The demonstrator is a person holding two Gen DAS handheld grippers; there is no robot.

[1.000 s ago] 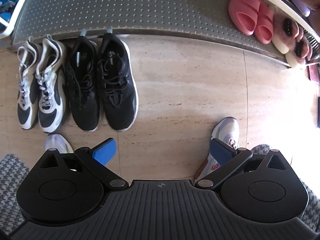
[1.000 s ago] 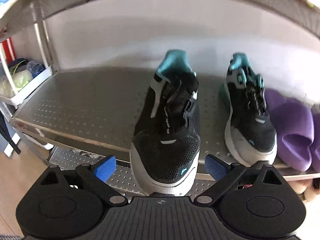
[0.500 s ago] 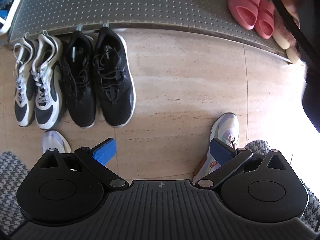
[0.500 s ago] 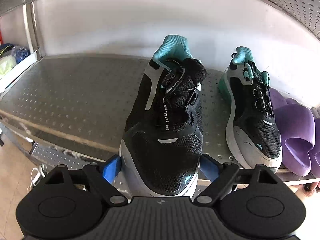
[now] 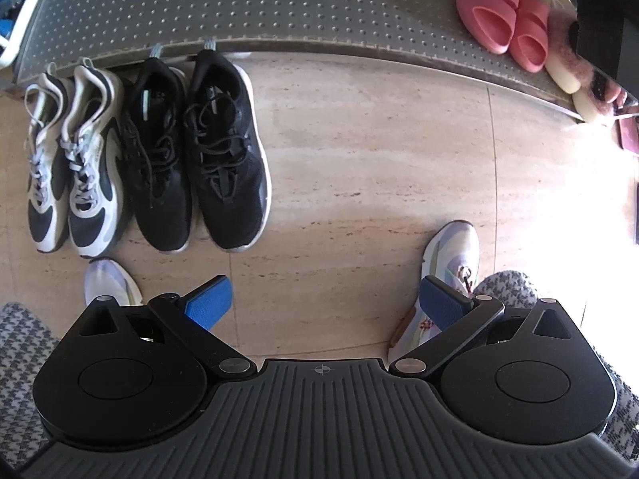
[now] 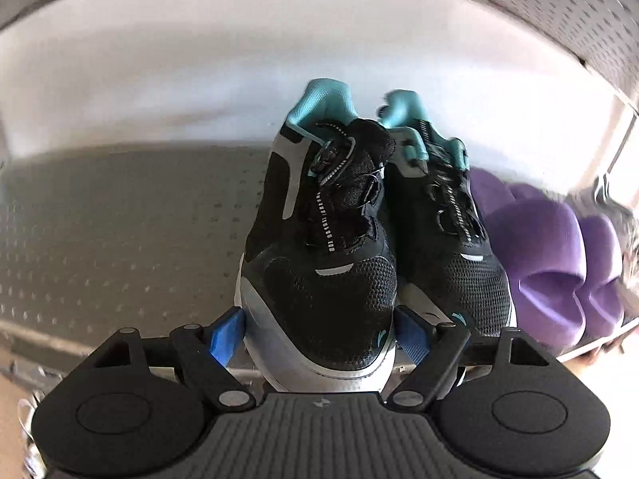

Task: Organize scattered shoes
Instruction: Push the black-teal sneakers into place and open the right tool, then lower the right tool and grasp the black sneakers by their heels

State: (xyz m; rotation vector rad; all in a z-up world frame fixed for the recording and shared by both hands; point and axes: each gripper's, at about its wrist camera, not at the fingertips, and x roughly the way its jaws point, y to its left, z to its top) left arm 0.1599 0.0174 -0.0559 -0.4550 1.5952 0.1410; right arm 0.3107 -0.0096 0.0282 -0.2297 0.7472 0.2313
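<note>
With its blue pads pressed on either side of the toe, the right claw (image 6: pixel 319 337) is clamped on the black mesh sneaker with the teal heel tab (image 6: pixel 323 247), and those jaws have just been closing in on it. That shoe sits on the grey perforated metal shelf (image 6: pixel 120 231), toe at the front lip and heel toward the white back wall (image 6: pixel 199 60). Its matching black and teal sneaker (image 6: pixel 447 231) is right up against it on the right side, pretty much touching along the length. Just past that one is a pair of purple foam slides (image 6: pixel 555 263). The view is a bit motion-blurred, so finer detail is hard to tell.

Over on the other side, the left claw (image 5: pixel 325 301) is spread wide with nothing between the pads, pointing down at the beige stone-look floor (image 5: pixel 359 159). Further out on the floor, a pair of black lace-up trainers (image 5: pixel 199 159) and a pair of white and black sneakers (image 5: pixel 72 167) are lined up side by side, heels tucked at the edge of the low studded grey shelf (image 5: pixel 279 8). On that shelf's right end sit pink foam slides (image 5: pixel 503 20) and, beside them, fluffy cream slippers (image 5: pixel 575 72). Close to the claw you can see the person's own pale lilac sneakers (image 5: pixel 451 267) and houndstooth trouser legs (image 5: pixel 24 339).
</note>
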